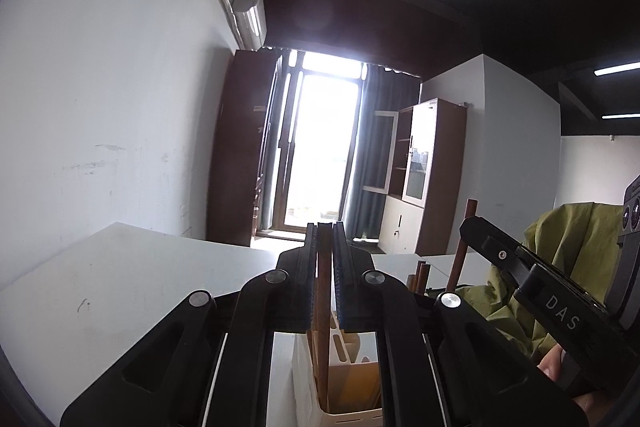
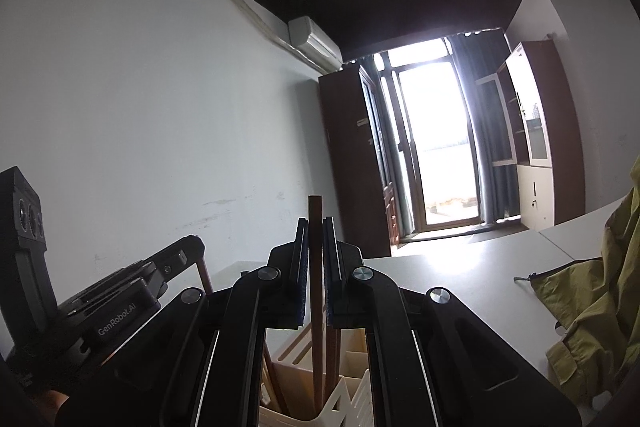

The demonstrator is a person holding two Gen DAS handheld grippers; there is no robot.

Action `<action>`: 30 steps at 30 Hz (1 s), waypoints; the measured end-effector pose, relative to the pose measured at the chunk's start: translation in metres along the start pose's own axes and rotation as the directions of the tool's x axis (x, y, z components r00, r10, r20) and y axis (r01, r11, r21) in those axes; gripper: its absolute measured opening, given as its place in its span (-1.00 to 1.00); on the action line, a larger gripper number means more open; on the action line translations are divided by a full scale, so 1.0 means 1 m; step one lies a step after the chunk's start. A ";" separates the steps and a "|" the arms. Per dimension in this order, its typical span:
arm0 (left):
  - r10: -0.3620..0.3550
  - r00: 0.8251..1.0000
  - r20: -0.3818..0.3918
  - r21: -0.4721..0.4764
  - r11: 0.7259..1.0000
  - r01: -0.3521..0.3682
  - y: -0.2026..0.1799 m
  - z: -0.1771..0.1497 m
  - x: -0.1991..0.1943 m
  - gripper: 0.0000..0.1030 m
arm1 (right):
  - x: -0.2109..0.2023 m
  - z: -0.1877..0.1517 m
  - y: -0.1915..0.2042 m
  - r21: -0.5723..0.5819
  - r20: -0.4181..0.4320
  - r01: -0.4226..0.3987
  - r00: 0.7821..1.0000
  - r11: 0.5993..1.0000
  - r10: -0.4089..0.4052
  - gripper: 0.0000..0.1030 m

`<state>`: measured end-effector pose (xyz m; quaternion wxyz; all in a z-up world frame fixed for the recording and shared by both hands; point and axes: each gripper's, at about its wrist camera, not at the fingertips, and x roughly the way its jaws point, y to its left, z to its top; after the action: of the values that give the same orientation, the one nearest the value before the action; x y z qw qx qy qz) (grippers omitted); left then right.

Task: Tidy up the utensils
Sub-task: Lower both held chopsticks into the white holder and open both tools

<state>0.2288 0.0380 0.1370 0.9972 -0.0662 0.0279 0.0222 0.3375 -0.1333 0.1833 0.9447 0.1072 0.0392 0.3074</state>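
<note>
While both grippers are clamping wooden sticks upright, left gripper (image 1: 324, 267) on one stick (image 1: 322, 327), right gripper (image 2: 316, 263) on another (image 2: 316, 307), you are lowering them into the cream holder (image 2: 344, 403) on the table (image 1: 132, 275), neither released yet.

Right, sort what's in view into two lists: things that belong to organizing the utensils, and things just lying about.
Belongs to the job:
- left gripper, shut on a wooden stick
- right gripper, shut on another wooden stick
- cream slotted utensil holder, sticks already standing in it

Just lying about:
- olive-green jacket on the white table
- brown cabinets
</note>
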 end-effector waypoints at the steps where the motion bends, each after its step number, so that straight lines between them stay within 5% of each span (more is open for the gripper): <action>1: 0.002 1.000 -0.006 0.003 1.000 -0.002 0.000 -0.002 0.001 -0.86 | 0.000 -0.002 0.002 -0.005 -0.007 0.001 1.000 1.000 -0.001 -0.86; 16: -0.016 0.997 -0.072 0.004 1.000 0.016 0.002 -0.008 0.007 -0.86 | 0.011 -0.016 0.006 -0.017 -0.072 0.017 0.997 1.000 -0.018 -0.85; 30: 0.005 0.997 -0.071 0.008 1.000 -0.005 0.009 -0.001 -0.021 -0.63 | -0.001 -0.019 0.006 0.001 -0.111 0.021 0.994 1.000 -0.021 -0.74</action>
<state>0.2077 0.0456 0.1357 0.9958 -0.0627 0.0635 0.0222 0.3305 -0.1258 0.1661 0.9441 0.0907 0.0931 0.3028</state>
